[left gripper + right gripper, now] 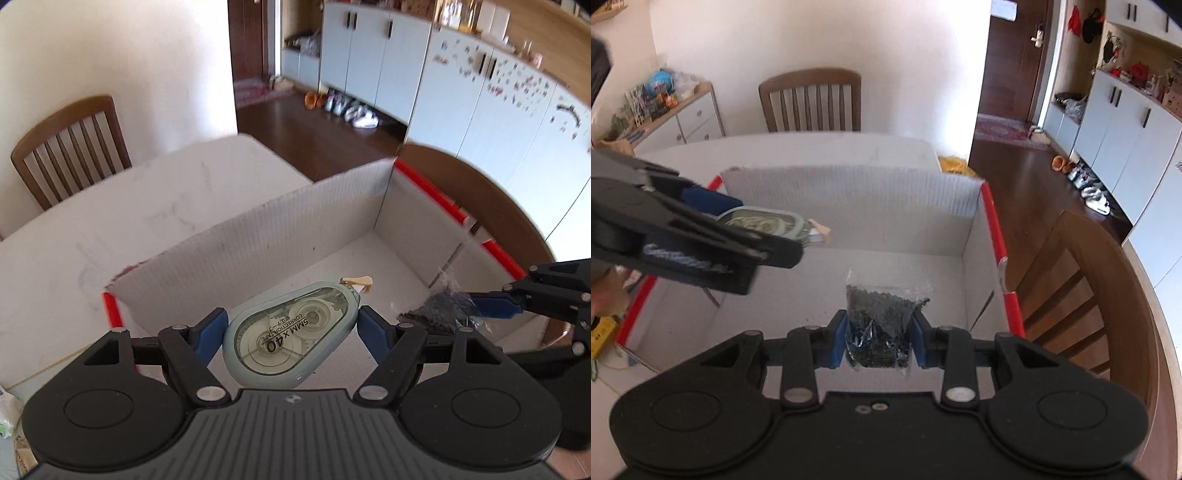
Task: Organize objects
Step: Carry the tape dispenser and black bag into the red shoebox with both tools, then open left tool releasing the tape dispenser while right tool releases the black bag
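My left gripper (290, 330) is shut on a grey-green correction tape dispenser (291, 336) marked "5MM x 40" and holds it above the inside of a white cardboard box (266, 229) with red edges. My right gripper (879, 341) is shut on a small clear bag of black beads (882, 325) and holds it over the same box (849, 199). In the left wrist view the right gripper (476, 306) comes in from the right with the bag (436, 310). In the right wrist view the left gripper (764, 221) comes in from the left with the dispenser (764, 223).
The box stands on a white table (92, 229). Wooden chairs stand at the far side (812, 99) and at the right (1100, 295). A yellow item (602, 332) lies left of the box. Cabinets (1126, 122) line the right wall.
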The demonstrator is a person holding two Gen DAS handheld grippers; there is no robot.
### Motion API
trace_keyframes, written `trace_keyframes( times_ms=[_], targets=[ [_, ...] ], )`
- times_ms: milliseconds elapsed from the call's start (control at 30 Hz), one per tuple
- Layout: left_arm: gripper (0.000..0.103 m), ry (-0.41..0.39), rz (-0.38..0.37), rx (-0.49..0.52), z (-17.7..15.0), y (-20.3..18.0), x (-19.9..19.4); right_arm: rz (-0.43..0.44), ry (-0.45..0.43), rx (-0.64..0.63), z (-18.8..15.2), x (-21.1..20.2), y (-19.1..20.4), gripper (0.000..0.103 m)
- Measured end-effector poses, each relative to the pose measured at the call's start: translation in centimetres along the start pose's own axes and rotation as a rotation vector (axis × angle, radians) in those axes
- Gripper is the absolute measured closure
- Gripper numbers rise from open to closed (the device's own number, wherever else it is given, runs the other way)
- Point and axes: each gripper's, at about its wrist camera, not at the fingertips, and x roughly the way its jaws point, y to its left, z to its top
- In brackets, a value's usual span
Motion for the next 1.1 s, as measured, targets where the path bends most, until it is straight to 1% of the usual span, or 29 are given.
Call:
trace_keyframes(
  times_ms=[67, 167, 333, 400, 600, 700, 833, 967, 1100],
  targets=[
    [0.027, 0.032, 0.009, 0.003, 0.4, -0.4, 1.2, 0.005, 0.026, -0.005, 0.1, 0.8, 0.1, 0.069],
    [0.026, 0.084, 0.043, 0.018, 0.8, -1.0, 2.9, 0.01, 0.069, -0.013, 0.2, 2.1, -0.1, 0.069],
    [0.026, 0.178, 0.047, 0.036, 1.2, -1.5, 5.6, 0.034, 0.149, -0.031, 0.4, 4.0, 0.0, 0.07],
    [0.026, 0.203, 0.043, 0.037, 1.1, -1.5, 6.3, 0.043, 0.18, -0.04, 0.4, 4.5, 0.1, 0.07],
    [0.026, 0.259, 0.027, 0.028, 0.8, -1.4, 7.9, 0.04, 0.236, -0.054, 0.8, 5.5, 0.3, 0.069],
    [0.026, 0.283, 0.021, 0.018, 0.6, -1.2, 8.3, 0.04, 0.272, -0.046, 0.7, 6.1, 0.2, 0.068],
    [0.026, 0.313, 0.017, 0.016, 0.7, -1.3, 8.9, 0.04, 0.296, -0.033, 0.8, 6.4, 0.1, 0.068],
    [0.028, 0.332, 0.017, 0.007, 0.3, -1.1, 9.2, 0.047, 0.299, -0.007, 0.7, 6.3, -0.6, 0.066],
    [0.028, 0.329, 0.014, -0.009, 0.1, -0.8, 9.0, 0.058, 0.287, -0.011, 0.7, 5.7, -1.1, 0.06]
  ],
)
